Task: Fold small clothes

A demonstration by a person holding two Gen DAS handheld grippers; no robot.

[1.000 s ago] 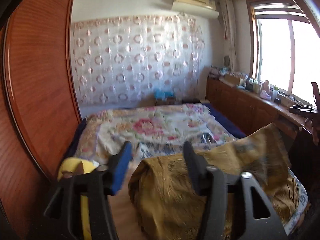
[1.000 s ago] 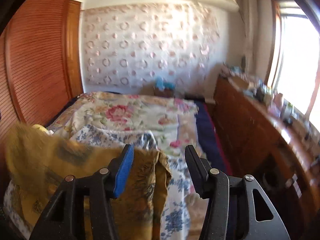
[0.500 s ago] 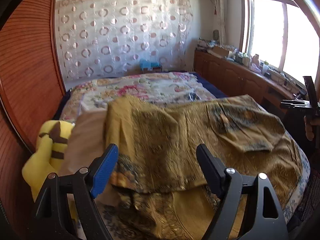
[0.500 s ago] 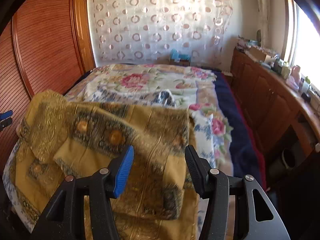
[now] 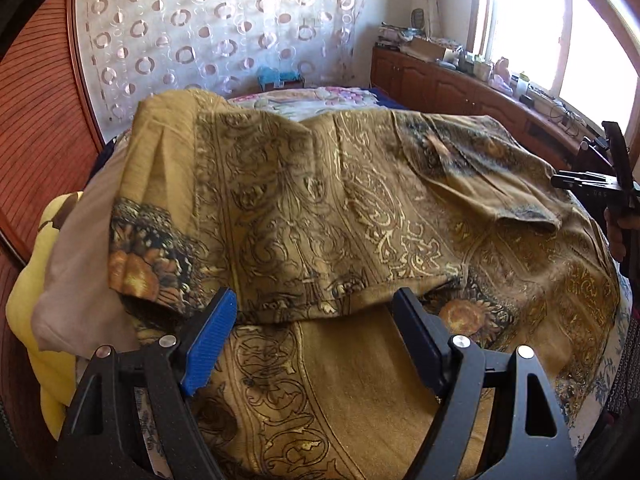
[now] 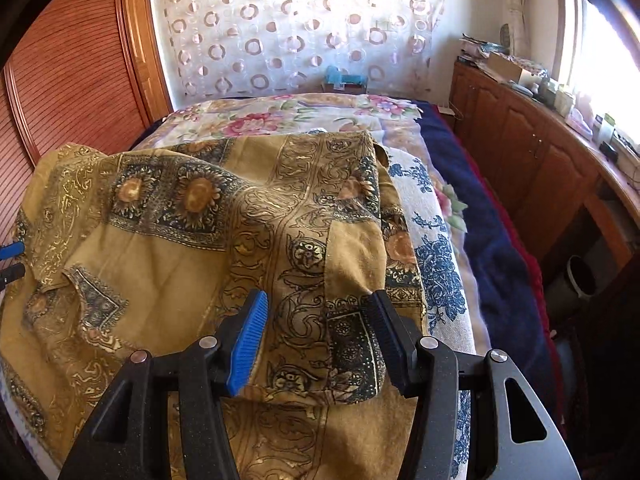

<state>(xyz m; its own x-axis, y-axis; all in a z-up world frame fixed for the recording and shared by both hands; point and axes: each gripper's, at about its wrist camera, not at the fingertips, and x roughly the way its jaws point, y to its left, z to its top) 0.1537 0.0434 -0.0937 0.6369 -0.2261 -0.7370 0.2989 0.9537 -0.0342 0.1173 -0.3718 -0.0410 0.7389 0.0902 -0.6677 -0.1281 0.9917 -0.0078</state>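
Mustard patterned garment [image 5: 320, 208] draped folded across bed [image 6: 472, 248], twelve o'clock of both grippers. Left gripper [image 5: 314, 332] fingers apart, just widened, seemingly releasing; right gripper [image 6: 316, 340] fingers apart, astride the hem.

Floral-covered bed [image 6: 404, 184], mustard garment [image 6: 224, 240], perhaps pillow [image 5: 76, 264]

This is a bedroom in a home. A bed [image 6: 472, 240] with a floral quilt [image 6: 288, 116] and a dark blue blanket fills the middle of the room. A sheer curtain [image 6: 296, 28] patterned with rings hangs across the far wall, and a slatted wooden wardrobe door [image 6: 72, 80] stands on one side. Low wooden cabinets [image 6: 532, 160] under a bright window [image 5: 532, 20] carry bottles, boxes and other household clutter. A yellow plush toy [image 5: 36, 280] lies at the bed's edge.
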